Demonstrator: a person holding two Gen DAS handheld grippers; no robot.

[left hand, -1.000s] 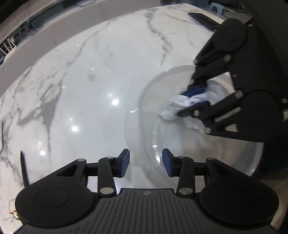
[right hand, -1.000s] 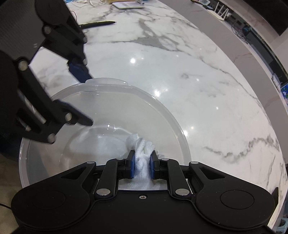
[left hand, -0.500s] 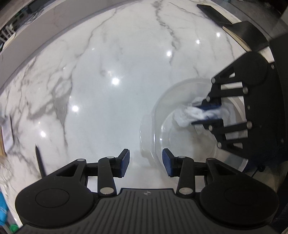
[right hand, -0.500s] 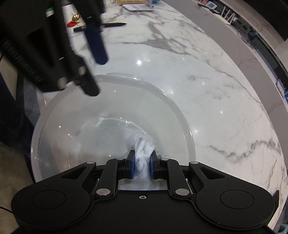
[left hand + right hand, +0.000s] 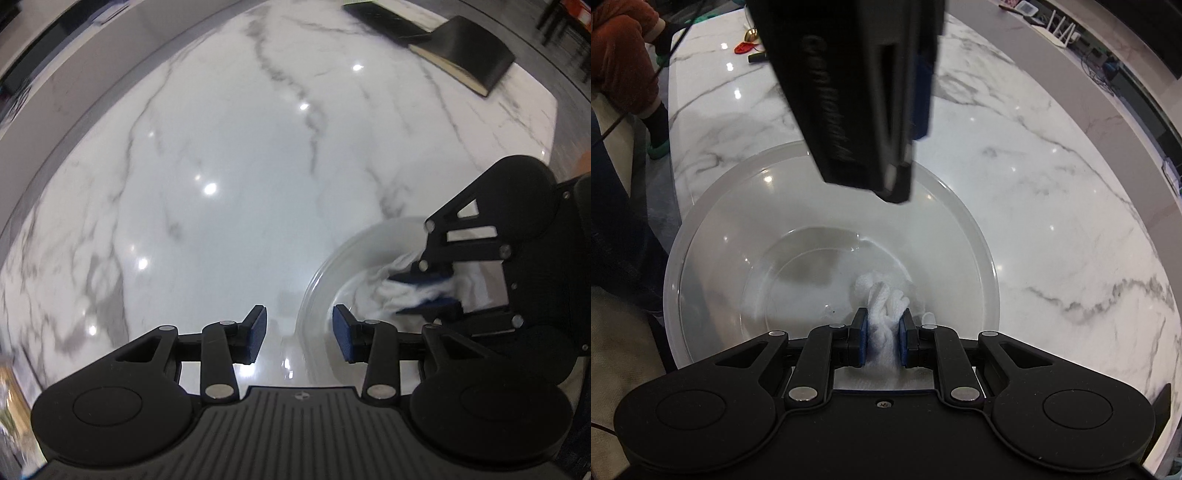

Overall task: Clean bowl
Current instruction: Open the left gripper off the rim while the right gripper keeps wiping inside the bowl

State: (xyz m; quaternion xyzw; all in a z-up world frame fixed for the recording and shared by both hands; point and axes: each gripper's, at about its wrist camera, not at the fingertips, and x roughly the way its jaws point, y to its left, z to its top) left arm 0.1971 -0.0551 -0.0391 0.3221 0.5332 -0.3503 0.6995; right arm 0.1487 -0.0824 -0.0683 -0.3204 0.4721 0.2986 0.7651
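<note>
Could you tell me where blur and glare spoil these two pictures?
Left wrist view: ceiling-light glare spots the marble counter, and the clear bowl rim smears; fisheye bends the counter edge. Right wrist view: the left claw looms dark and blurred over the bowl, while the white cloth stays sharp.

Your bowl (image 5: 713, 236) is a wide, round, translucent plastic one, sitting upright on the white marble counter (image 5: 1052, 192) close to its near edge. In the right wrist view it fills the middle, its rim running from about 8 o'clock over the top to 3 o'clock. The flat base shows through the clear wall and looks wet or smeared. Inside, against the wall at roughly 5 o'clock of the base, lies a crumpled white cloth (image 5: 884, 295), bunched and knotted-looking. In the left wrist view the bowl (image 5: 325, 273) sits at about 4 o'clock, blurred, with the cloth (image 5: 402, 291) inside it.
</note>
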